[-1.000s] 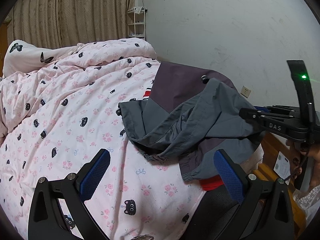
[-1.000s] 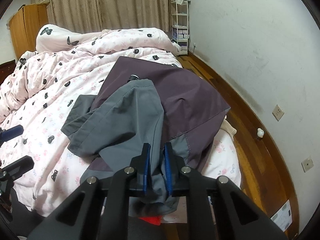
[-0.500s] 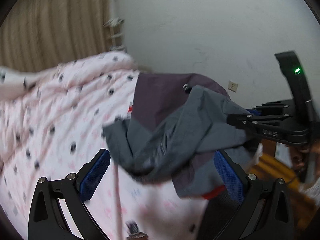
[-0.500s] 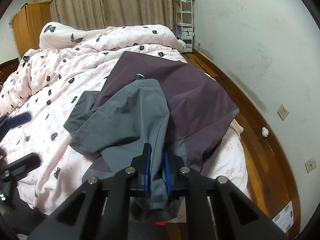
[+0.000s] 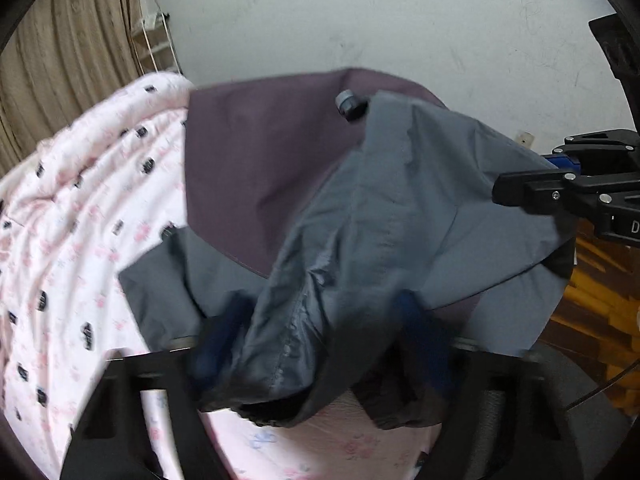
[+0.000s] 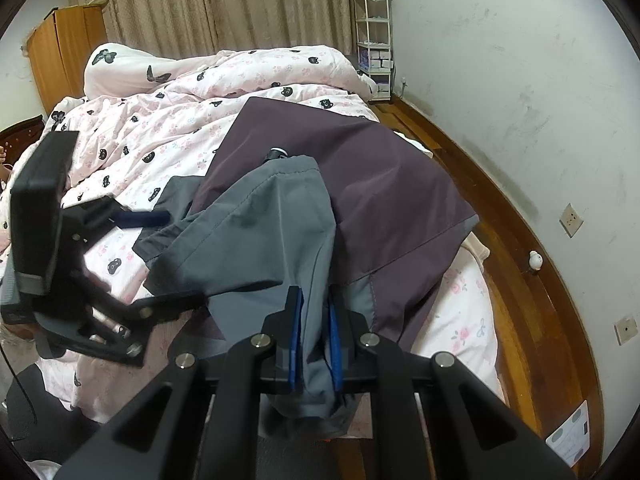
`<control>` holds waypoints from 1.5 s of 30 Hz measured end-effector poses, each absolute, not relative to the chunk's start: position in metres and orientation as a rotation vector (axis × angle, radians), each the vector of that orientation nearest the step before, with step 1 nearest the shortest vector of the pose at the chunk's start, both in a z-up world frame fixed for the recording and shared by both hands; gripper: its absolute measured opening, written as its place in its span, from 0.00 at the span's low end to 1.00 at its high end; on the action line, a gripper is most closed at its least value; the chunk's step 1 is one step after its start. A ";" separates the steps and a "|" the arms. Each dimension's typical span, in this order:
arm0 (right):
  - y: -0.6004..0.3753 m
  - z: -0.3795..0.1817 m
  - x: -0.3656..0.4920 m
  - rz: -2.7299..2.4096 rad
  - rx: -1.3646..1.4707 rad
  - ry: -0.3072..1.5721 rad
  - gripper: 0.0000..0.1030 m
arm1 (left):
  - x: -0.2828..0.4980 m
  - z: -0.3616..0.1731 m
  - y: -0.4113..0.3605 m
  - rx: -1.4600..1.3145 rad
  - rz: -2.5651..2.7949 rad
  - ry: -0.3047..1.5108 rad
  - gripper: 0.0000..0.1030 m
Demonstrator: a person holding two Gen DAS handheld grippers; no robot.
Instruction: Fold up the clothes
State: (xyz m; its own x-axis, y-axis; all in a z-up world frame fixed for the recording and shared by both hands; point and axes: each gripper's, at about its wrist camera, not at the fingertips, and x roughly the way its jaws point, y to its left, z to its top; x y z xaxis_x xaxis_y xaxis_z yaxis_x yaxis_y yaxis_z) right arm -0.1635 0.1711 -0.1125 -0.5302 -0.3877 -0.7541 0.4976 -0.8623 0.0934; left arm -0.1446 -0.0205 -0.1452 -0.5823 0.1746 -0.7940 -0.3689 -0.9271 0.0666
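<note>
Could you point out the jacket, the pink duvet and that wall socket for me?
jacket (image 6: 392, 200), right wrist view, purple back panel.
pink duvet (image 6: 160, 128), right wrist view, printed top.
wall socket (image 6: 571, 220), right wrist view, its faceplate.

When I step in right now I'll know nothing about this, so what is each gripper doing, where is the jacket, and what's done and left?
Right gripper: shut on the near grey edge of the jacket.
Left gripper: jaws have just been closing around a bunched grey fold; the picture is too blurred to tell if the pads grip it.
Jacket: on the pink quilt by the bed's near edge, grey part heaped over the purple.
Done: both near grab points reached.
Left: confirm the left grip, then probably spread the jacket flat and fold it; no neat fold shows yet.
</note>
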 end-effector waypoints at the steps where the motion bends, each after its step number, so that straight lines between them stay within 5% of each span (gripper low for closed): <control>1: 0.171 -0.113 -0.164 -2.367 1.123 0.179 0.13 | -0.145 -0.147 -0.019 -1.245 2.514 0.309 0.25; 4: 0.171 -0.113 -0.164 -2.370 1.120 0.181 0.13 | -0.138 -0.145 -0.012 -1.226 2.508 0.331 0.08; 8: 0.173 -0.110 -0.164 -2.375 1.113 0.164 0.13 | -0.127 -0.136 -0.013 -1.190 2.536 0.311 0.04; 34: 0.023 0.009 -0.095 -2.160 0.752 0.184 0.10 | 0.003 -0.021 -0.165 -1.061 3.016 -0.033 0.03; 45: -0.099 0.019 -0.026 -1.911 0.715 0.270 0.10 | 0.111 -0.019 -0.246 -1.214 3.238 -0.165 0.03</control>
State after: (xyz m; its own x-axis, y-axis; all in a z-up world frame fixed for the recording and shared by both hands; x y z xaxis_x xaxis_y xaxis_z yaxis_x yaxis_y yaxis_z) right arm -0.0257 -0.0990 0.0192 -0.2908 -0.7535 -0.5896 0.8873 -0.4429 0.1285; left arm 0.1106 -0.2456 -0.0188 -0.7093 -0.2623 -0.6543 0.3275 -0.9445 0.0237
